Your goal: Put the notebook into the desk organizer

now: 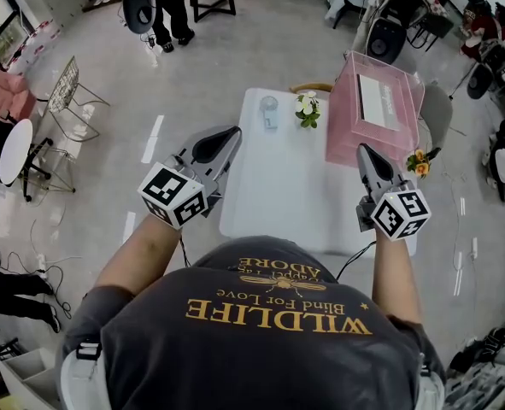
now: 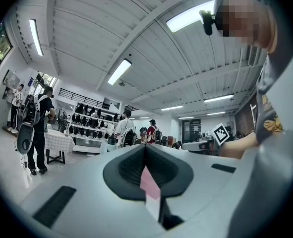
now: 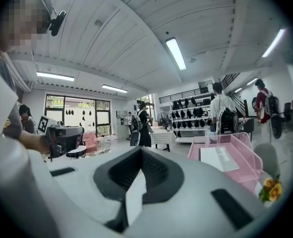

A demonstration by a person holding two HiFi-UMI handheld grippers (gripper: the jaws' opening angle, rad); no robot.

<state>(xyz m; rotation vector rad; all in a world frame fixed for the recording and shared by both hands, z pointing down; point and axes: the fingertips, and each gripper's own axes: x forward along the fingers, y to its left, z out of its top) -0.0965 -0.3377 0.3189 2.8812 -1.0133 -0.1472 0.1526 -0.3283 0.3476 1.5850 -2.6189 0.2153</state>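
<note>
The right tool [image 1: 365, 152] is keeping its jaws pressed together on nothing, and the left tool [image 1: 226, 137] is doing the same. Both are hovering over the counter's [image 1: 269, 186] near edge. The notebook [image 1: 376, 101] is already lying in the organizer [image 1: 346, 148], just ahead and to the right of the right tool, its long axis pointing away. Flowers [image 1: 308, 108] are standing ahead between the tools, blocking nothing.

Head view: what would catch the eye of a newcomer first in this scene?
The pink desk organizer stands out at the far right of the white table, with a white notebook lying inside it. Nearer the person, the left gripper and the right gripper hang above the table, both shut and empty.
</note>
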